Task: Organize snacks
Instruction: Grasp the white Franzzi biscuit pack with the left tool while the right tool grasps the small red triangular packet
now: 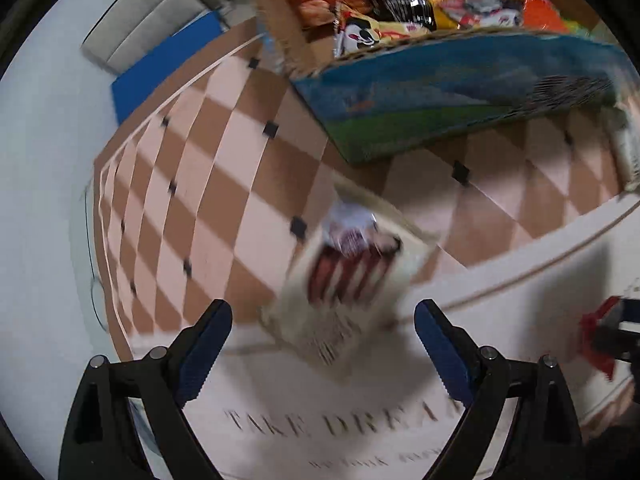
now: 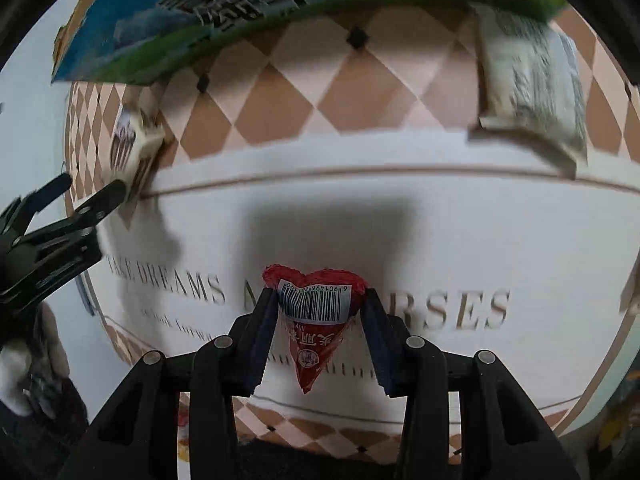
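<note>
Checkered mat below: your right gripper pinches the red packet loosely and could drop it; left gripper jaws spread.

A mat with a tan-and-pink diamond pattern and a cream lettered band carries a blue-and-green printed cardboard box, a cream snack packet with red stripes and a pale crinkled packet.
</note>
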Motion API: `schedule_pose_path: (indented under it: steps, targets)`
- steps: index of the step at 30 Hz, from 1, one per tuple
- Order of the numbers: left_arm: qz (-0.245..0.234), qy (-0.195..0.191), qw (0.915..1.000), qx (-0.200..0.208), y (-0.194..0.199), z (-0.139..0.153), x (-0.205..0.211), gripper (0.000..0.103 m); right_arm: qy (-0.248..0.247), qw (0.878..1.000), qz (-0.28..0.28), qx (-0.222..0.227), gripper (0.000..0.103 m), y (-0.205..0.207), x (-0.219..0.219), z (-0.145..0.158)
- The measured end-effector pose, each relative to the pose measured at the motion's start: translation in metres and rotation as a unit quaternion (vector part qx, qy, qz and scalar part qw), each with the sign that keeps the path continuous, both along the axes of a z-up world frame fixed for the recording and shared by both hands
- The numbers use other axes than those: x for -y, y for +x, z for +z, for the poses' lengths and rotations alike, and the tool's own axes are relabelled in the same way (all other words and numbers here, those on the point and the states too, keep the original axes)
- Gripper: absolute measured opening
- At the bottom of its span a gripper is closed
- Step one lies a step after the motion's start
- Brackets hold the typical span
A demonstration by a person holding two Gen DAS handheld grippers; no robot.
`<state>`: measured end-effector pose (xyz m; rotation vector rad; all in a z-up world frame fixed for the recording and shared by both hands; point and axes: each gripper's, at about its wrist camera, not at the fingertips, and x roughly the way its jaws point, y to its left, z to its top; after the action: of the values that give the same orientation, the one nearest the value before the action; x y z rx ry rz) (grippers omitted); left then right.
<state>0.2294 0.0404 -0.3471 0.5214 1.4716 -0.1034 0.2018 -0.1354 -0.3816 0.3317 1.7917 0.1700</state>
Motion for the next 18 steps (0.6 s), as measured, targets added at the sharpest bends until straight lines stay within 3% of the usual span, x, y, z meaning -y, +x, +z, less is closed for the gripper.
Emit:
schedule_pose_path:
  steps: [5,9,11,15,18]
  targets:
    - [-0.028,-0.029,0.9976,-0.055,0.018,-0.028,0.003,0.094,-0.010,1.000,0.010,-0.010,0.046,0.014,-0.004,-0.007]
    - [-0.033,-0.072,0.9947,-0.066,0.019,-0.032,0.002,0.093,-0.010,1.000,0.006,-0.016,0.046,0.010,-0.004,-0.012]
    - [-0.023,-0.077,0.9942,-0.071,0.018,-0.034,0.000,0.072,-0.010,1.000,0.004,-0.017,0.046,0.010,-0.001,-0.013]
    - [0.032,-0.109,0.9892,-0.092,0.009,-0.035,-0.011,0.067,-0.012,1.000,0.001,-0.019,0.046,0.005,-0.002,-0.017]
    - [0.094,-0.137,0.9794,-0.115,-0.002,-0.039,-0.023,0.067,-0.014,1.000,-0.002,-0.021,0.046,0.003,0.000,-0.019]
